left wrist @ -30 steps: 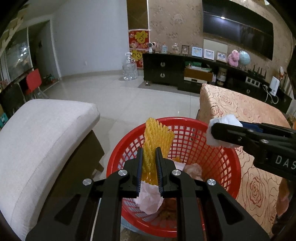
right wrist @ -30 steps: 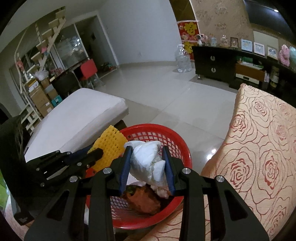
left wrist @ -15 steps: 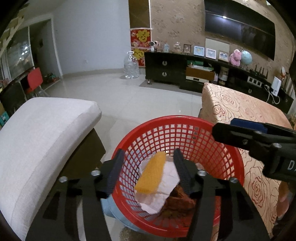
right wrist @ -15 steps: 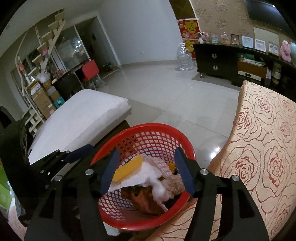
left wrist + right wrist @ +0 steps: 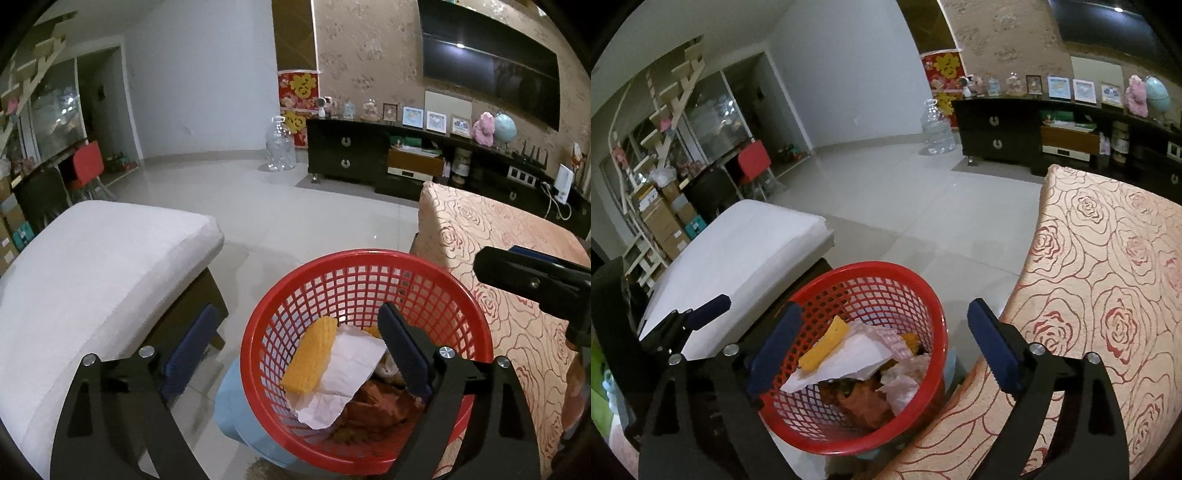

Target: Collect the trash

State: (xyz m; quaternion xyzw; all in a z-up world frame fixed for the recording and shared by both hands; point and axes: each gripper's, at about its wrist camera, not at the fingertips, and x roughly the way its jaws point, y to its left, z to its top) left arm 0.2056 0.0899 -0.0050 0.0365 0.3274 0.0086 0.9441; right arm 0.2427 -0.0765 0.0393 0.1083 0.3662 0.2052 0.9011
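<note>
Room: tiled floor lies open ahead; a white cushion flanks the red basket on the left, a rose-patterned cushion on the right, so free room for either tool is upward and back, not sideways. Basket: its rim sits between the two cushions, close to both edges. Left tool and right tool: both have just been opening over the basket and now stand with jaws wide apart, nothing between the pads. Trash: the yellow foam net, a second ago clamped in the left tool, and the white tissue wad, then in the right, now lie inside the basket on the paper; this load reads as delivered, and both tools are free for any trash left
</note>
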